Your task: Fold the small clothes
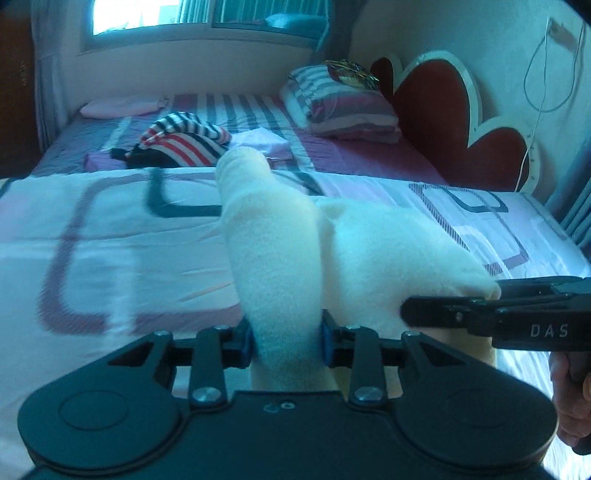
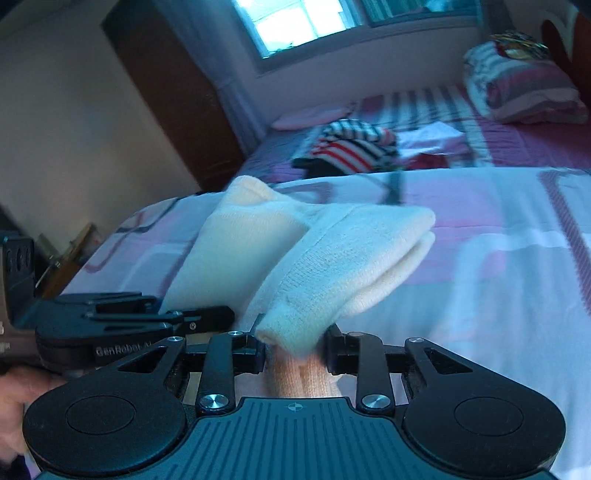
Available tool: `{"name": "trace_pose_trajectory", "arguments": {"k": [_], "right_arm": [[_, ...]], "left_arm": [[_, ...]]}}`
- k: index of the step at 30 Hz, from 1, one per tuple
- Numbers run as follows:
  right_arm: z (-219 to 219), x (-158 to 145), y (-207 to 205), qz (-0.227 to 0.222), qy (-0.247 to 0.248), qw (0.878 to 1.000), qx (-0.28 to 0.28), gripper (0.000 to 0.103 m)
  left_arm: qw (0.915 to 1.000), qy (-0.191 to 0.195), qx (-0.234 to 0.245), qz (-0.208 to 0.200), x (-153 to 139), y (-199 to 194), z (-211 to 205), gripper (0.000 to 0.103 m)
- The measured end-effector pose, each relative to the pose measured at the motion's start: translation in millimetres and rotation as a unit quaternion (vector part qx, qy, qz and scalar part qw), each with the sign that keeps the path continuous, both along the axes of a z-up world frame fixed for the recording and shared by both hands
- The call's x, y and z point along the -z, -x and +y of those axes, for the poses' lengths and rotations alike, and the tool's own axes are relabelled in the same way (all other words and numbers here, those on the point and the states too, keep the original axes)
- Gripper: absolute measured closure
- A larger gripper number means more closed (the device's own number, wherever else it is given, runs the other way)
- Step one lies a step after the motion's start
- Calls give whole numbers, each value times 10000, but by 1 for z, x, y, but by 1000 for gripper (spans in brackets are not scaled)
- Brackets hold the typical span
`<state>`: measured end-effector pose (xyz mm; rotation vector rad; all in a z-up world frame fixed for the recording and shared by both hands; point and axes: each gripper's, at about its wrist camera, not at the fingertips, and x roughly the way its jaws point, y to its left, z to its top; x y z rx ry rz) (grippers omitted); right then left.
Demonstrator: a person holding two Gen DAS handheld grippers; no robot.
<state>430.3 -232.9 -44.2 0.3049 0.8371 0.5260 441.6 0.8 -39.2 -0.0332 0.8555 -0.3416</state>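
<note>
Left wrist view: we see the left gripper point(image 1: 287, 341) clamped on a cream knitted sock point(image 1: 269, 240), its blue-padded fingers point(image 1: 246, 341) pressing the fabric from both sides. The sock stands up from the jaws and leans away over the bed. A second fold of the same cream knit spreads to the right, where the right gripper point(image 1: 410, 312) enters from the frame edge; its black tip lies against the fabric. A hand point(image 1: 570, 402) holds that gripper's handle at the lower right.

Right wrist view: we see the right gripper point(image 2: 295, 350) closed on the ribbed cuff of the sock point(image 2: 332, 266); the cuff bunches between the fingers point(image 2: 334, 350) and the toe end points right, lifted off the bedspread point(image 2: 498, 295). The left gripper point(image 2: 207, 314) comes in from the left, with the other cream length rising beyond it. We cannot tell whether this is one garment or a pair.

Background, both views: a pink and white patterned bedspread point(image 1: 129, 240) lies under the work. Farther back sits a heap of striped clothes point(image 1: 184, 140) in red, white and navy, with a folded pale item point(image 1: 266, 146) just beside it, a striped pillow point(image 1: 343, 103) near the red heart-shaped headboard point(image 1: 443, 99), and a window point(image 1: 184, 18). Motion blur softens the bedspread pattern.
</note>
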Motion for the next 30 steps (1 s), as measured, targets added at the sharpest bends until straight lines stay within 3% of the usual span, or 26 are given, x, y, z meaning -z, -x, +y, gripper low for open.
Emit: {"name": "trace_pose_trajectory", "arguments": {"k": [6,10,11,12,13,14,15,17,19,23,24,26,28,30], "right_arm": [[88,-6,33,151,-333,9990,-262,74],[136,17,54,484,-377,9971,-448,74],[145,30,56,610,-245,9968,-451,74],[152,47,56,765,-25,9964,-371,70],[155,65,54,938,64,9954,-203,62],[149,74,55,960,-193,9952,18,57],[139,76,55,1020,-465,9936,173,48],[126,74,57,1019,-733,9912,422,39],[113,74,48,883,-936,9899,593,39],[102,93,4,1352,-1642,9737,813,40],[105,98,-9,1449,-1676,9716,832,46],[116,91,-22,1051,-1416,9812,780,80],[136,76,-21,226,-647,9963,518,80],[151,83,-21,32,-66,9992,394,79]], "left_arm": [[9999,-65,-52,71,-15,43,84,71],[9982,46,-153,579,12,62,132,67],[9968,5,-174,781,26,63,138,61],[9960,13,-183,869,40,63,143,34],[9961,56,-434,765,48,65,151,18],[9946,117,-666,792,52,65,158,5],[9941,342,-673,783,53,65,165,9],[9939,643,-684,584,50,65,175,17],[9936,866,-586,423,49,56,180,26],[9892,1313,-520,388,59,27,183,35],[9894,1315,-493,380,61,20,183,40],[9937,1036,-423,70,63,17,176,43],[9982,392,-307,-328,64,23,162,37],[9982,252,-340,-434,66,23,155,29]]}}
